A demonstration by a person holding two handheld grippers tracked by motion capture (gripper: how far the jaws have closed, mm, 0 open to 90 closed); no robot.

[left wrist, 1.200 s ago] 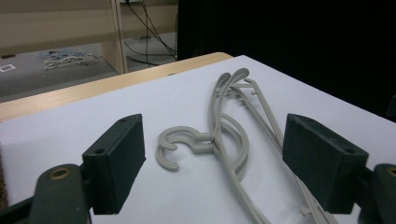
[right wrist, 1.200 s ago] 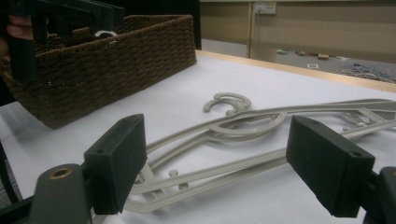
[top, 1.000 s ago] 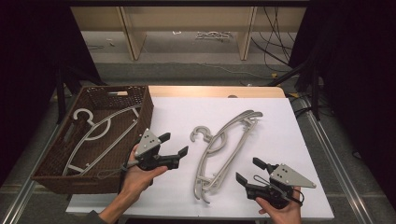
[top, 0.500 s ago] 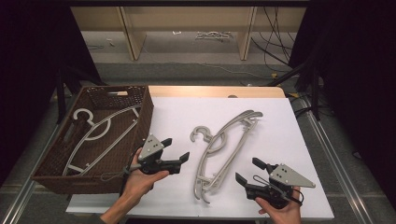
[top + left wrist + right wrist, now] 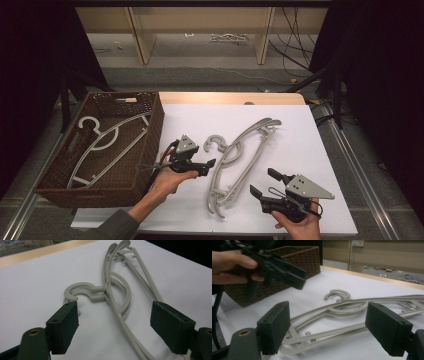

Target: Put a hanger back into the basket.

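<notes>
A white table (image 5: 300, 130) fills the centre of the high view, with a person's two hands entering from the bottom edge, each holding a black two-jaw gripper. At left of centre sits a dark brown wicker basket (image 5: 150, 130) with one pale grey plastic hanger (image 5: 107, 137) lying flat inside it. In the middle of the table lies a stack of grey plastic hangers (image 5: 240, 160), probably two, though the overlap makes the count hard to judge; their hooks point toward the upper left and their long arms run diagonally from upper right to lower centre. The left gripper (image 5: 209, 167) is held above the table just right of the basket, its jaws spread wide and empty, their tips just beside the stack's left side. In the left gripper view, the stacked hangers (image 5: 117, 297) lie on the table beyond the gap between the jaws, the hook curling toward the left jaw. The right gripper (image 5: 264, 183) is held at the lower right of the high view, its jaws also wide apart and empty, near the lower end of the stack. In the right gripper view, the hangers (image 5: 352, 308) stretch across the frame beyond the open jaws, with the left gripper (image 5: 294, 280) in the upper left and the basket (image 5: 294, 257) behind it.
</notes>
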